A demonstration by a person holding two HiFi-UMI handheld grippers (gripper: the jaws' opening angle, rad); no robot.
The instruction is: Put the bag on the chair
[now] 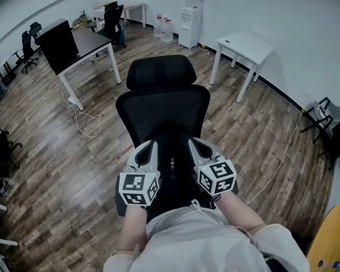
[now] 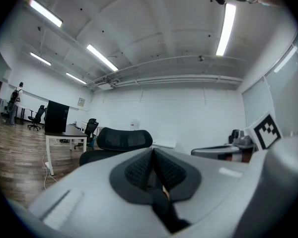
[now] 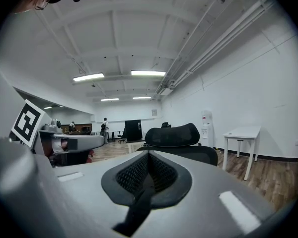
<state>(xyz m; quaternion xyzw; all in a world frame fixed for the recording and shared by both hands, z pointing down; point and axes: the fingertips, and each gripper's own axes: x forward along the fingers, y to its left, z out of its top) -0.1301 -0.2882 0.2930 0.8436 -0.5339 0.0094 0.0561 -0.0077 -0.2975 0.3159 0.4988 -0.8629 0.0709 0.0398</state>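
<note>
— How do our tongs stand?
— Both are closed tight with nothing in them. The left gripper (image 1: 152,145) and right gripper (image 1: 194,143) sit side by side over the chair (image 1: 164,109).
— And the bag?
— We think the bag (image 1: 172,173) is the black shape on the seat between them, against the backrest. Black on black, so we can't be sure.

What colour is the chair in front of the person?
The chair is black, clearest in head view.
</note>
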